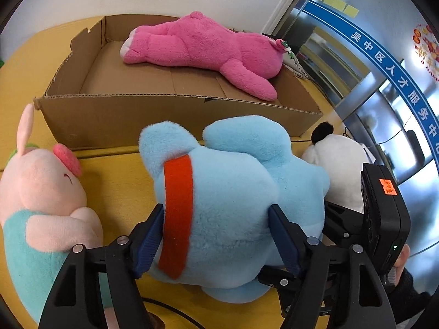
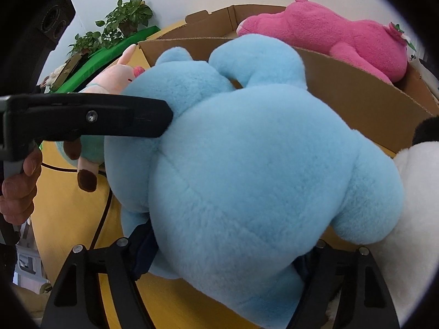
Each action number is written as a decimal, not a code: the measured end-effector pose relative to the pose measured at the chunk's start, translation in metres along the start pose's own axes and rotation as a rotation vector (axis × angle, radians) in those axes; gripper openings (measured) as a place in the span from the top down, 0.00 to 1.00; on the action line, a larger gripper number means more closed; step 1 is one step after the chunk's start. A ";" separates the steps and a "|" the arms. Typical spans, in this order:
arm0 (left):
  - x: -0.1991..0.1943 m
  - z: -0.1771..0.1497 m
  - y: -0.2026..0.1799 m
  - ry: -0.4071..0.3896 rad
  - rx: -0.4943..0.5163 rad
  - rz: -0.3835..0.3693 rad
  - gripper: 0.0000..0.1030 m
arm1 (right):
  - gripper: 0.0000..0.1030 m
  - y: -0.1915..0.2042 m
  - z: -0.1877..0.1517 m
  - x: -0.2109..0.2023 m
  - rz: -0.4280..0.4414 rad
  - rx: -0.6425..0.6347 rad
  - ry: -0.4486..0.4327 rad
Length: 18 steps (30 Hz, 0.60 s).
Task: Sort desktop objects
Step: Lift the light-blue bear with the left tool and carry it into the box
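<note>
Blue plush toy [image 1: 233, 192] sits on the yellow counter [image 1: 115, 181], just in front of the near wall of the cardboard box [image 1: 170, 118].

Left gripper [image 1: 216, 235]: both blue-padded fingers [image 1: 149, 242] press into the toy's flanks, one just beside its red collar band [image 1: 177, 213], the other on the opposite side. Fur bulges around the pads, so the fingers are clamped on the toy, with its body filling the gap between them.

Right gripper [image 2: 227, 252]: the toy's rounded rear fills the space between the fingers. The left finger [image 2: 142, 249] lies against the fur; the opposite one is mostly hidden under the plush. Pads appear to bear on the body, gripping it wide.

In the right wrist view, the left gripper's black finger meets the toy from the side, with a person's hand [image 2: 19, 189] on the handle.

Neighbours: pink pig plush [image 1: 41, 200] just beside the toy on one side, white-and-black panda plush [image 1: 337, 161] touching it on the other. Magenta bear plush [image 1: 205, 49] lies inside the box. Potted plants [image 2: 120, 24] stand beyond the counter.
</note>
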State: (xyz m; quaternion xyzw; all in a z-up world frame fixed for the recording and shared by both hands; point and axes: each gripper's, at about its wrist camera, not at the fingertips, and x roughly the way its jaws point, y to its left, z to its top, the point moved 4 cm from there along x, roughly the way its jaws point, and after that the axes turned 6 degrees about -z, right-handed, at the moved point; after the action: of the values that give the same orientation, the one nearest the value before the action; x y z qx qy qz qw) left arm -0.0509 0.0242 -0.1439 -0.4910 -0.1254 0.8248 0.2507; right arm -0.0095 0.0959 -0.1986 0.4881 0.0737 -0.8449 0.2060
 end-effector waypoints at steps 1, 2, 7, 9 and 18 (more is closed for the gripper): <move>-0.002 -0.001 -0.003 -0.002 0.005 0.006 0.29 | 0.25 0.001 0.000 -0.001 -0.001 -0.008 -0.003; -0.006 -0.002 -0.006 -0.010 0.015 0.013 0.29 | 0.25 0.002 -0.001 -0.004 0.005 -0.014 -0.006; -0.041 0.009 -0.020 -0.098 0.050 0.022 0.34 | 0.26 0.009 0.009 -0.030 0.023 -0.015 -0.073; -0.064 0.025 -0.025 -0.157 0.078 0.029 0.34 | 0.26 0.013 0.026 -0.048 0.017 -0.030 -0.132; -0.116 0.161 0.011 -0.285 0.201 0.155 0.33 | 0.26 0.018 0.178 -0.075 0.028 -0.140 -0.300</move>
State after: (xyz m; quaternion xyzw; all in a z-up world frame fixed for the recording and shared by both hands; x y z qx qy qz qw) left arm -0.1490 -0.0413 0.0157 -0.3501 -0.0385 0.9111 0.2140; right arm -0.1111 0.0424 -0.0420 0.3418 0.0939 -0.8982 0.2600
